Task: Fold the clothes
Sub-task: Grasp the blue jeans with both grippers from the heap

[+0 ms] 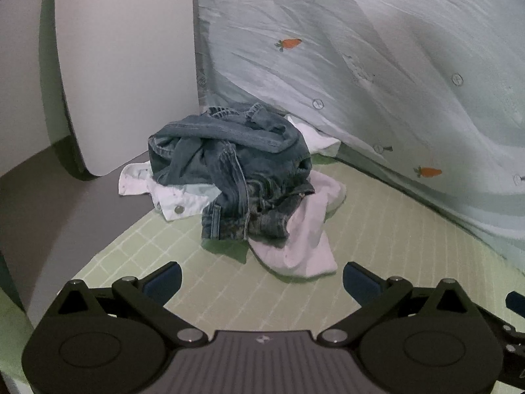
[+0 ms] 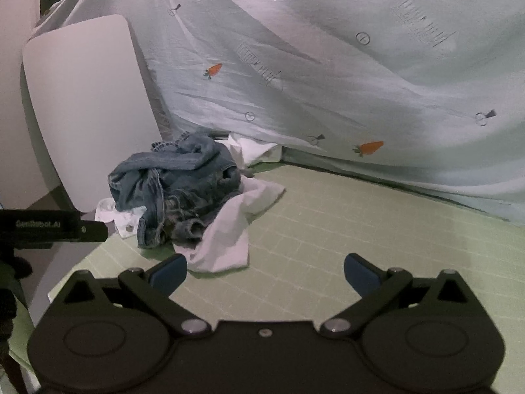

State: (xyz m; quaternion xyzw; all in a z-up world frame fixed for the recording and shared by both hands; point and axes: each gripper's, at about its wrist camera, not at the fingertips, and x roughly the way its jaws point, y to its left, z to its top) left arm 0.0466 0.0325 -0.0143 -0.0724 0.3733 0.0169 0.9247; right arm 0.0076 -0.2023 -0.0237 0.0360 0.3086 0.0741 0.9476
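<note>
Both tools hover spread wide and empty above the green gridded mat: the left tool has its blue-padded fingers well apart, and the right tool stands the same way, nothing between its pads. Neither touches any cloth. Ahead of them, toward the far left corner of the mat, sits a crumpled heap of clothes. Blue denim jeans lie bunched on top, waistband and seams twisted over one another. Under and around them spills a white garment, one part trailing forward onto the mat toward the left tool, another part with a metal snap showing poking out on the left side over the mat's edge. A further bit of white cloth peeks out behind the jeans. Just beyond the heap hangs a pale blue sheet printed with small orange carrots, draping down to the mat's far edge. To the left of the pile a white rounded panel stands upright, near the jeans. In the right wrist view, the left tool's dark body juts in at the left edge.
</note>
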